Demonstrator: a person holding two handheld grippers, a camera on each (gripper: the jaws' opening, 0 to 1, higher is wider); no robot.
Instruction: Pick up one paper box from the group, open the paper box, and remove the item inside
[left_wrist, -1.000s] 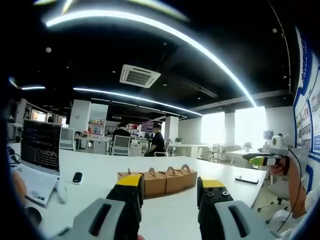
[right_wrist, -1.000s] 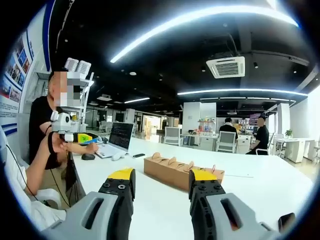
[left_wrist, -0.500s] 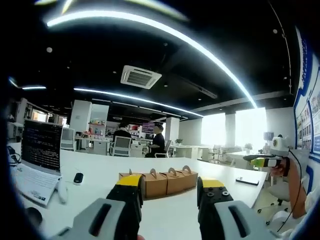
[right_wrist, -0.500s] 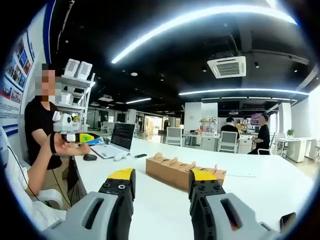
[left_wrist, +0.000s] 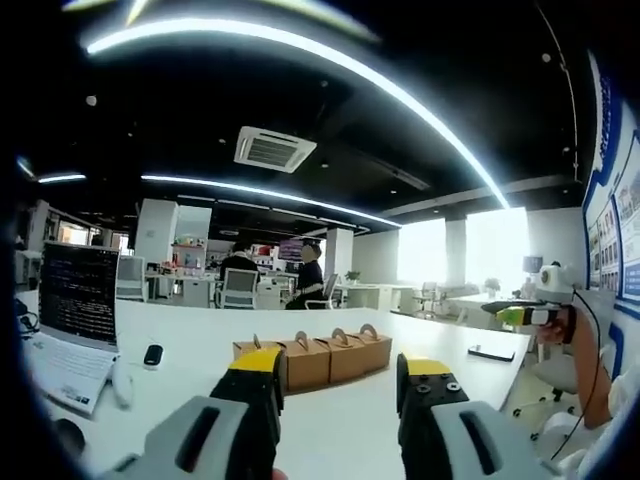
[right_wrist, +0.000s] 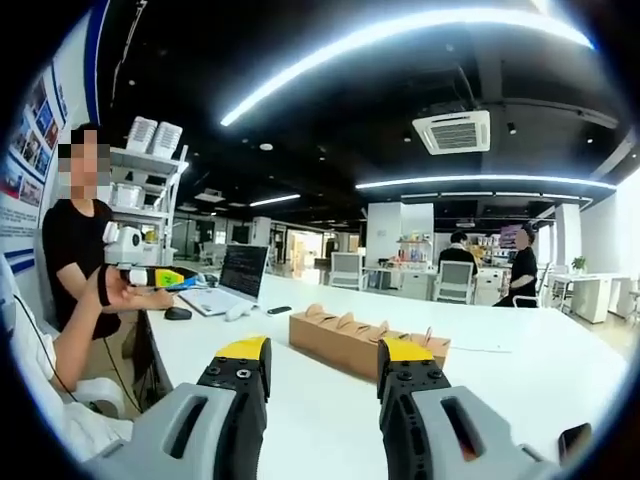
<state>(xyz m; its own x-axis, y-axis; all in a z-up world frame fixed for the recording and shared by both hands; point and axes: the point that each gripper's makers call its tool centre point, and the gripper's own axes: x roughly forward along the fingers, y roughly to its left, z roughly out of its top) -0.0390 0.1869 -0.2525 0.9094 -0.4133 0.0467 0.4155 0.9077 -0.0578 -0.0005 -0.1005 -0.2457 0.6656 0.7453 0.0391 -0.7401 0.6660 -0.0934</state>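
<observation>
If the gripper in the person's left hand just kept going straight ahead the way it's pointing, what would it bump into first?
Most likely the row of brown cardboard boxes with arched handles on the white table. The open left gripper points right at them, with bare tabletop between. Depth is hard to judge in this fisheye view.

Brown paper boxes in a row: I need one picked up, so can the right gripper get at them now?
Probably yes: the right gripper stands open, with bare white table between it and the brown paper boxes.
</observation>
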